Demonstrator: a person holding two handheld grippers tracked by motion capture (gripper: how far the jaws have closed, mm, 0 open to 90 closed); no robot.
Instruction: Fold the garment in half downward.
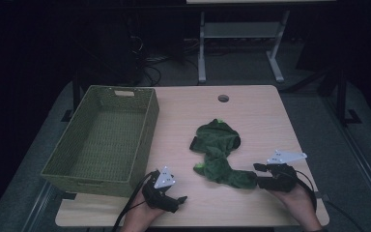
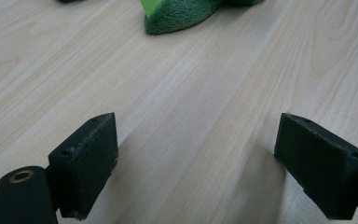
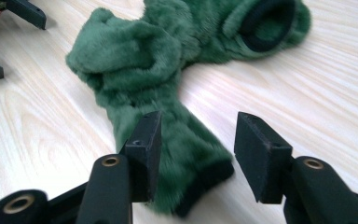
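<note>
Right gripper view: the right gripper (image 3: 198,154) has its jaws parted astride the dark-cuffed end of a green fleece garment (image 3: 168,84), seemingly not yet pinching it. The left gripper (image 2: 198,163) is released over bare wood near the table's (image 1: 251,101) front edge. The garment lies crumpled right of centre; a woven basket (image 1: 104,140) fills the left side.

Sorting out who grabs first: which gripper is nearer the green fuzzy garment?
Right. The right gripper has its open jaws around the green fuzzy garment's near end; the left gripper sits open over bare table, short of it.
</note>
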